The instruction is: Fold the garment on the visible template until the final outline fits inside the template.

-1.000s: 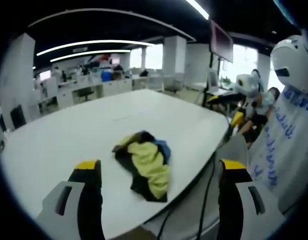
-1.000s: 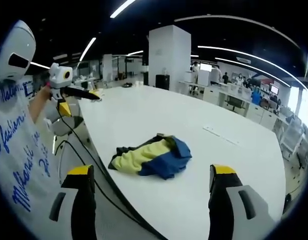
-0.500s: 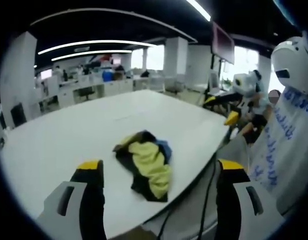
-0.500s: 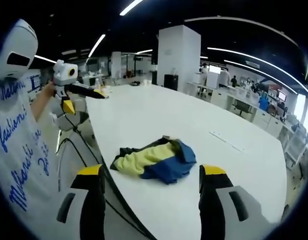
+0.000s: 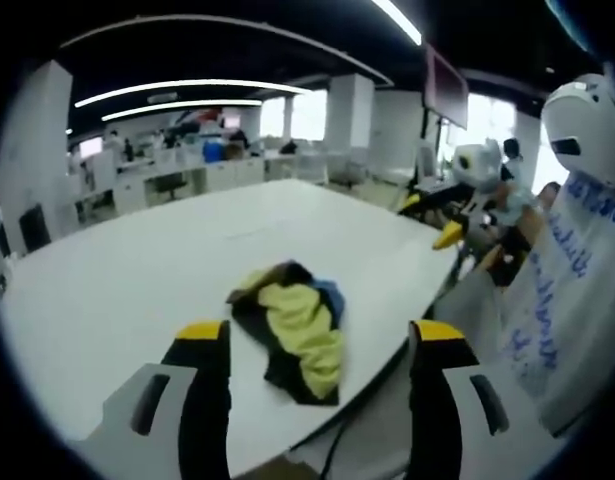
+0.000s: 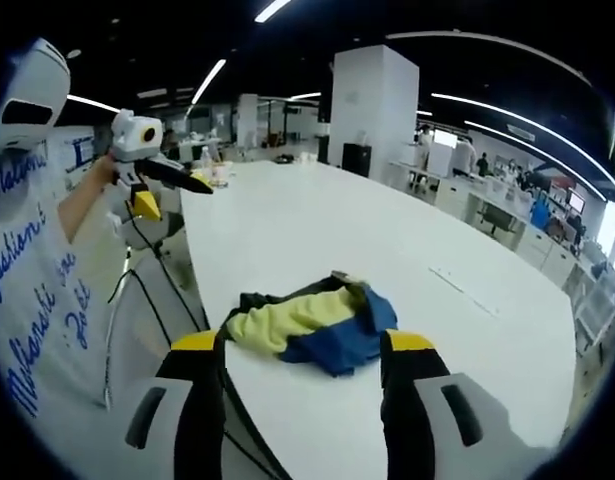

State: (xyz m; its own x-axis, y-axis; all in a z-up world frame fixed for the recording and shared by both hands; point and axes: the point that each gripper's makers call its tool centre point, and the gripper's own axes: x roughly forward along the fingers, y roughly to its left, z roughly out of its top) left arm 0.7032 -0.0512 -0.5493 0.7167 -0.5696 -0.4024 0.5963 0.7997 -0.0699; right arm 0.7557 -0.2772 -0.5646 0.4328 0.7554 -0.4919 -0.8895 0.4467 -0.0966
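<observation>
Desk (image 5: 137, 260) (image 6: 387, 230): large, white, rounded edge; carries the garment near its near edge.

Person (image 5: 572, 290) (image 6: 27, 260): white shirt with blue lettering, standing at the desk's edge, holding both grippers above it.

Garment (image 5: 292, 330) (image 6: 307, 325): crumpled heap of yellow, blue and black cloth, unfolded, lying on the desk close to the edge. No template outline can be made out on the desk.

Cables (image 6: 152, 300): dark, hanging beside the desk edge.

Left gripper (image 5: 317, 335) (image 6: 172, 180): yellow-tipped fingers spread apart, empty, garment seen between them.

Right gripper (image 6: 305, 345) (image 5: 457, 225): yellow-tipped fingers spread apart, empty, above the garment, not touching.
</observation>
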